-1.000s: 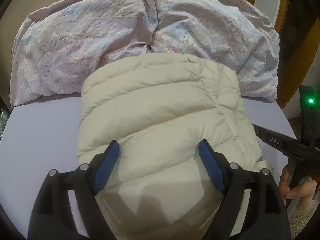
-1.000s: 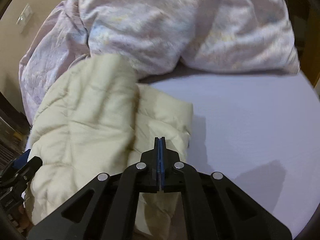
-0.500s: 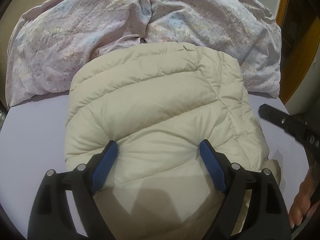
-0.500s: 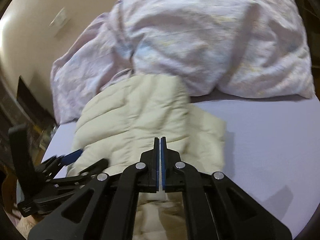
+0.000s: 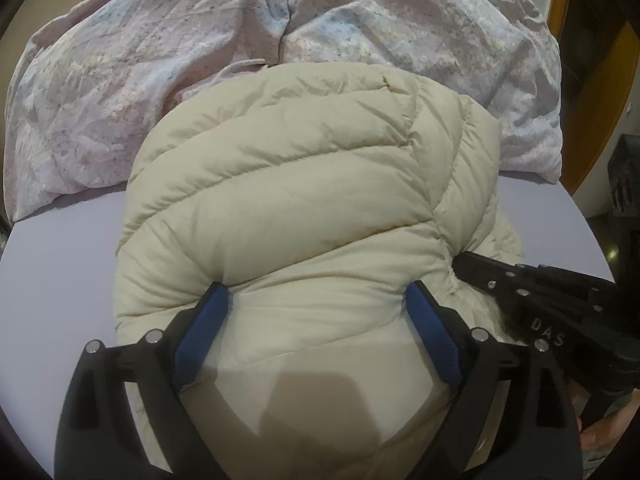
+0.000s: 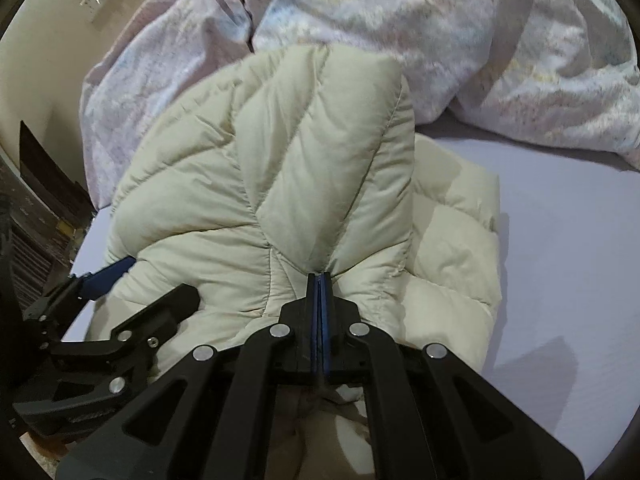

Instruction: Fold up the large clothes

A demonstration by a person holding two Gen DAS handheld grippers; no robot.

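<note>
Cream jacket (image 5: 304, 208) was mid-fold on the bed (image 5: 60, 264): right gripper (image 6: 319, 280) clenched on its edge, left gripper (image 5: 316, 312) spread open over it. Next, lay that edge flat.

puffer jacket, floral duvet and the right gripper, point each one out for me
puffer jacket (image 5: 304, 208): left wrist view, on a quilted panel of its upper layer.
floral duvet (image 5: 160, 60): left wrist view, on its crumpled left half behind the jacket.
right gripper (image 6: 319, 280): right wrist view, at the closed fingertips pinching the jacket.
</note>
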